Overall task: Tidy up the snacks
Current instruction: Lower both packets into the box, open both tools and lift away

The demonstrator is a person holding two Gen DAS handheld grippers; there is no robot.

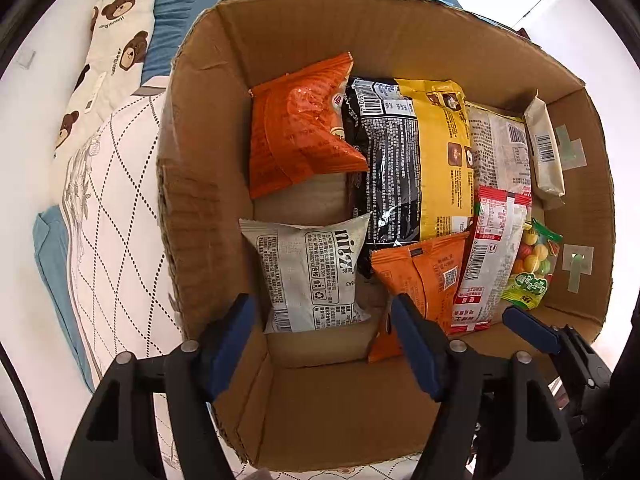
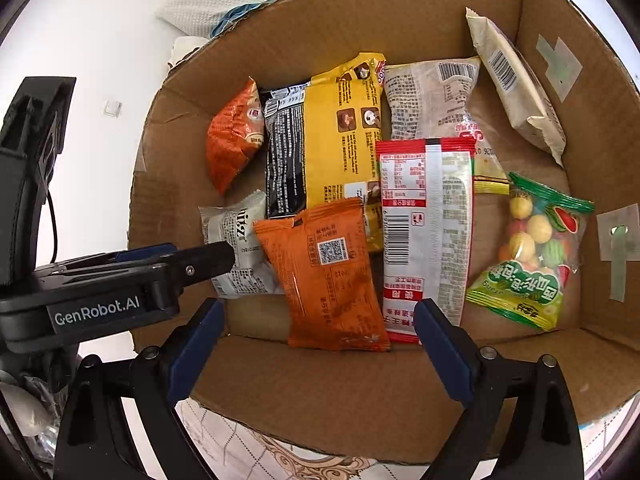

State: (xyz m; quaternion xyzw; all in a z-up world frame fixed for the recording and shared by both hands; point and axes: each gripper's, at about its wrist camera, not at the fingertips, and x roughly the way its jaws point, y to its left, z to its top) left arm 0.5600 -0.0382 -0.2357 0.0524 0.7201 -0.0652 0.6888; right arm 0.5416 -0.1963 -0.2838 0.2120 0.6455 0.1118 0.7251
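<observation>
Both wrist views look down, close, into one cardboard box (image 1: 400, 32).

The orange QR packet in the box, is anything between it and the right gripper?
Nothing visible. The right gripper is open directly over the orange QR packet, which lies on top of its neighbours in the box.

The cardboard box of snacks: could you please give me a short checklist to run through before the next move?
1. Left gripper empty, pads clear of the grey packet: ok.
2. Right gripper open and empty above the orange packet: ok.
3. All visible snacks inside the cardboard box: ok.
4. Candy bag lies flat on the box floor: ok.
5. Cream bar lies flat: not ok, it leans on the wall.
6. More snacks waiting outside the box: cannot tell.
</observation>
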